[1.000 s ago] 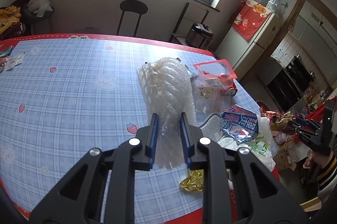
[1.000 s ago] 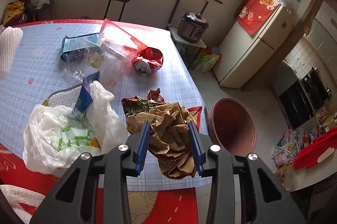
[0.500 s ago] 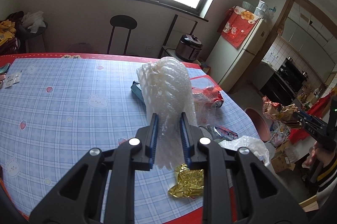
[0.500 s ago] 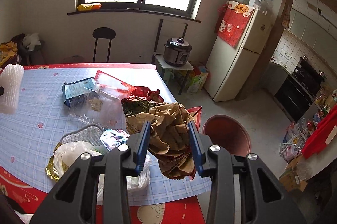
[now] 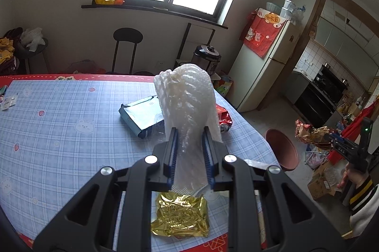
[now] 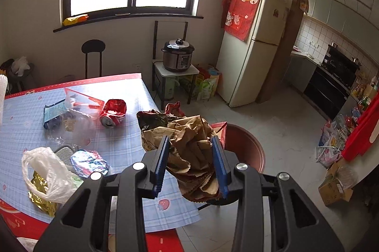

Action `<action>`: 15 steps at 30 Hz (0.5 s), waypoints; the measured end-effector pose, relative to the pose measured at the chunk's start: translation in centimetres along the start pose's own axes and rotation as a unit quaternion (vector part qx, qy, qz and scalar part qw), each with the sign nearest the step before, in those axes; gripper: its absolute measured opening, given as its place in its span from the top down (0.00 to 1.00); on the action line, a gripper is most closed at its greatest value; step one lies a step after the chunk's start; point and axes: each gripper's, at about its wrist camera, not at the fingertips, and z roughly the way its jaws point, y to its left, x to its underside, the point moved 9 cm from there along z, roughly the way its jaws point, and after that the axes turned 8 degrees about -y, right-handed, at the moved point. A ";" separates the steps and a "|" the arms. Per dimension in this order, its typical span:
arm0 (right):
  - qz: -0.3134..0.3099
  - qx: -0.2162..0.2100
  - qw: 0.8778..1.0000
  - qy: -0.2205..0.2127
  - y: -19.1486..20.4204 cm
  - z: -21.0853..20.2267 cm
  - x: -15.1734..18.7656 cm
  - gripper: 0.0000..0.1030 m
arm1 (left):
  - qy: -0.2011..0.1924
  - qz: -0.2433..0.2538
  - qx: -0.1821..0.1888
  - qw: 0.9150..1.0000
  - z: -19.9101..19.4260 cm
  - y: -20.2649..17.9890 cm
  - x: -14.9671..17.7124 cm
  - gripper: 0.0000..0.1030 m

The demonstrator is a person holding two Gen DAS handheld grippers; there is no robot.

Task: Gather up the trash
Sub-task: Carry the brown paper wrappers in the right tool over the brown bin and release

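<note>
My left gripper (image 5: 188,155) is shut on a roll of clear bubble wrap (image 5: 187,107) that stands up above the checked table (image 5: 59,129). My right gripper (image 6: 191,162) is shut on a crumpled wad of brown paper and wrappers (image 6: 189,131), held past the table's right corner over a reddish-brown bin (image 6: 246,145) on the floor. In the left wrist view the right gripper (image 5: 331,140) with its wad hangs to the right of that bin (image 5: 283,150). A gold foil wrapper (image 5: 181,214) lies under my left gripper.
On the table lie a crushed red can (image 6: 113,112), a teal packet (image 6: 53,113), clear plastic packs (image 6: 78,105), a white plastic bag (image 6: 49,174) and a blue foil wrapper (image 6: 88,161). A fridge (image 6: 253,48), a rice cooker (image 6: 177,55) and floor boxes (image 6: 334,185) stand beyond.
Both grippers have risen and drawn back from the table with their loads. The right one swung right, so the bin now sits under its paper wad.
</note>
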 end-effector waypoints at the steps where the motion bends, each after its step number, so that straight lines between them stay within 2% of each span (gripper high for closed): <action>1: 0.005 -0.001 1.000 0.002 -1.3 0.8 0.1 0.64 | 0.000 0.000 -0.002 1.000 0.3 -1.0 0.0 0.77; 4: 0.023 -0.003 1.000 0.010 -5.8 3.7 0.6 0.64 | -0.004 0.005 -0.024 1.000 1.1 -3.8 -0.1 0.77; 9: 0.039 -0.010 0.999 0.032 -11.8 9.1 1.9 0.64 | -0.006 0.002 -0.041 0.999 2.8 -8.5 0.3 0.77; 15: 0.059 -0.021 0.996 0.056 -15.8 14.4 3.5 0.63 | -0.002 0.010 -0.055 0.998 3.9 -12.9 1.0 0.77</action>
